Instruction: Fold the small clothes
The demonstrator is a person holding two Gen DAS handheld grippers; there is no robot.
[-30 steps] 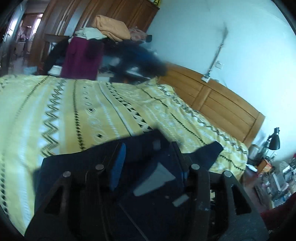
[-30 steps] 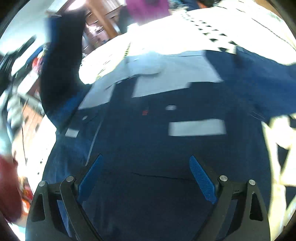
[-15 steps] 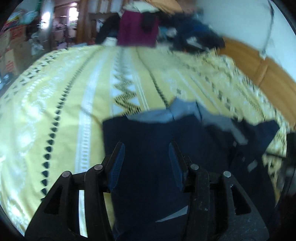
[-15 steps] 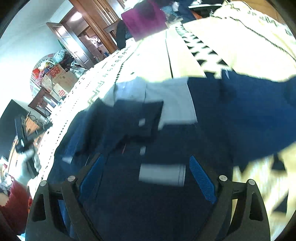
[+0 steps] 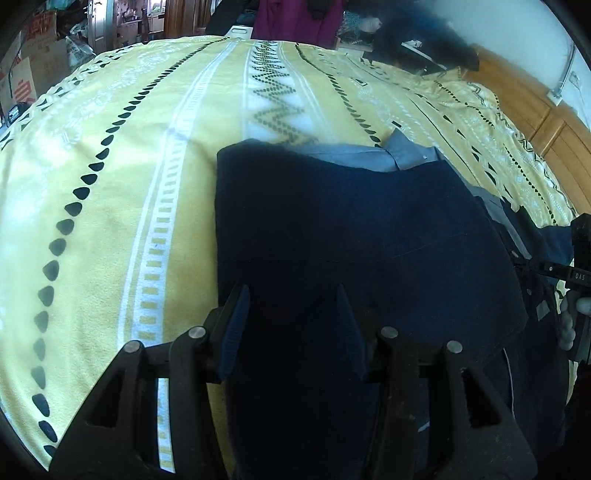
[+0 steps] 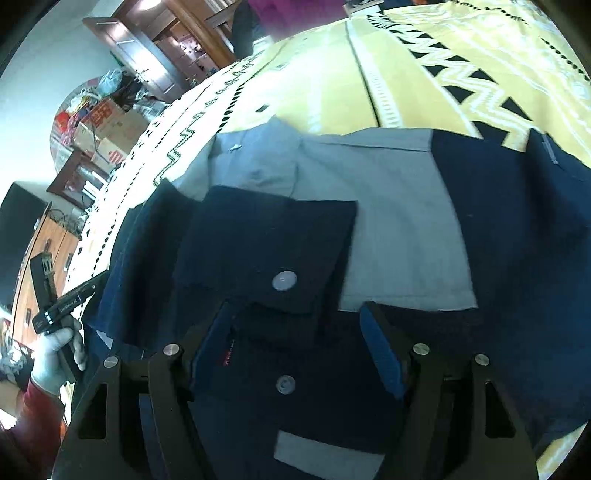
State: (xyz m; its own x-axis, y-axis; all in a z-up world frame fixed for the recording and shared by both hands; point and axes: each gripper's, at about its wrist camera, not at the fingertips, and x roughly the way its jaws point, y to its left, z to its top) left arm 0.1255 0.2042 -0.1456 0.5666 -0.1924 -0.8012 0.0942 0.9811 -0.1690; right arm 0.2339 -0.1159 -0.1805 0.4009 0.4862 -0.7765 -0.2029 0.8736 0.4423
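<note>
A small navy garment (image 5: 351,229) with a grey-blue collar (image 5: 373,155) lies on the yellow patterned bedspread (image 5: 122,166). One navy panel is folded flat across it. My left gripper (image 5: 291,314) is open and empty just above the navy panel's near part. In the right wrist view the garment (image 6: 517,258) shows its grey lining (image 6: 399,236), a folded navy flap (image 6: 266,243) and two round snaps. My right gripper (image 6: 299,339) is open and empty above the flap's near edge.
The bedspread (image 6: 332,85) stretches far to the left and back. A wooden headboard (image 5: 543,110) runs at the right. Piled clothes (image 5: 295,18) stand behind the bed. Cardboard boxes (image 6: 107,125) and furniture fill the room's left. The other hand's gripper (image 6: 62,299) shows at the left.
The left gripper swung the navy panel over and let it go flat on the garment. The right gripper moved lower and closer over the folded flap. Both stayed open.
</note>
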